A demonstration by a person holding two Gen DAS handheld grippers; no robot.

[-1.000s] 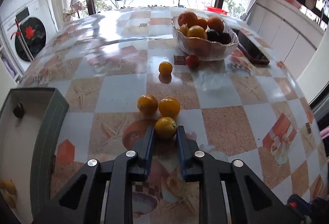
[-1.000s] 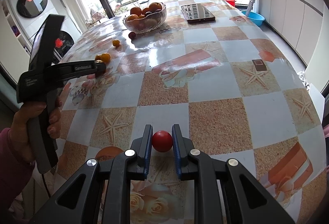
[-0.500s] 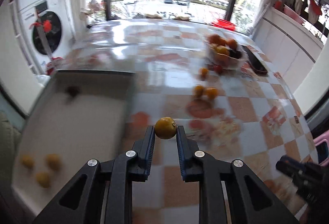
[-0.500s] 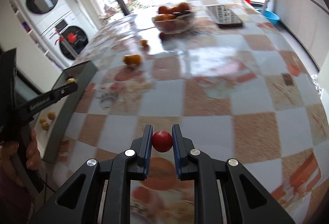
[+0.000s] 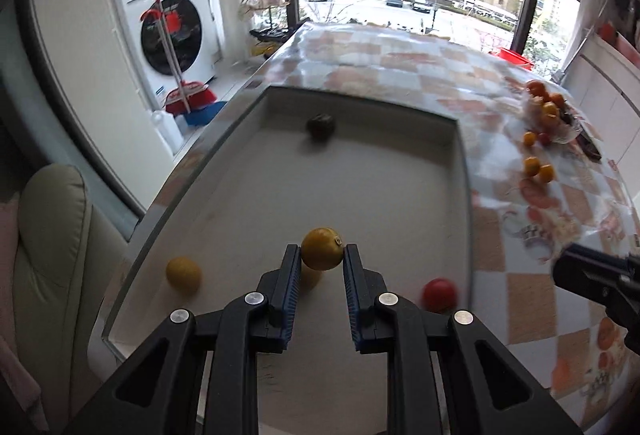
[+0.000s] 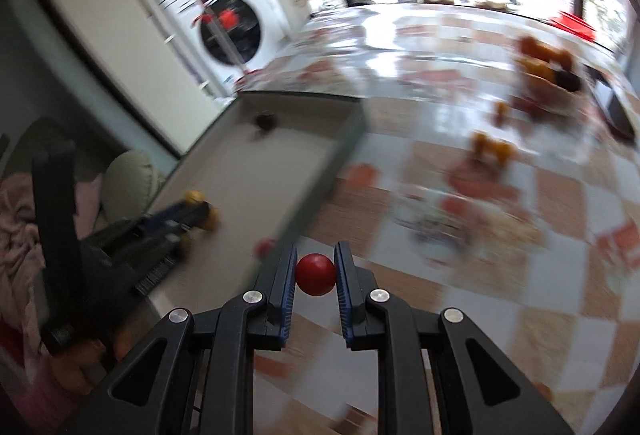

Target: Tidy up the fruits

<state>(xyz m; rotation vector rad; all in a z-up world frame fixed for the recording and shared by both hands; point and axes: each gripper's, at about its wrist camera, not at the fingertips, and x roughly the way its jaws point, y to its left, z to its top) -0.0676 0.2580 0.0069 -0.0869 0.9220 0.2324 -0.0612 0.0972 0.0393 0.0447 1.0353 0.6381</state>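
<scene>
My left gripper (image 5: pixel 322 263) is shut on a yellow-orange fruit (image 5: pixel 322 248) and holds it above the near end of a white tray (image 5: pixel 456 171). In the tray lie a yellow fruit (image 5: pixel 183 274), a red fruit (image 5: pixel 440 294) and a dark fruit (image 5: pixel 320 126). My right gripper (image 6: pixel 315 267) is shut on a small red fruit (image 6: pixel 315 274), above the table just right of the tray's rim (image 6: pixel 320 187). The left gripper (image 6: pixel 176 219) also shows blurred over the tray.
A glass bowl of fruits (image 5: pixel 548 111) stands far right on the checkered table, with several loose orange fruits (image 5: pixel 538 167) near it. A dark phone (image 5: pixel 588 147) lies beyond. Washing machines (image 5: pixel 168 31) and a cushion (image 5: pixel 52 235) are at the left, off the table.
Both grippers have swung left from the table's middle to the tray, each still holding its fruit. The left one is now over the tray's near end.
</scene>
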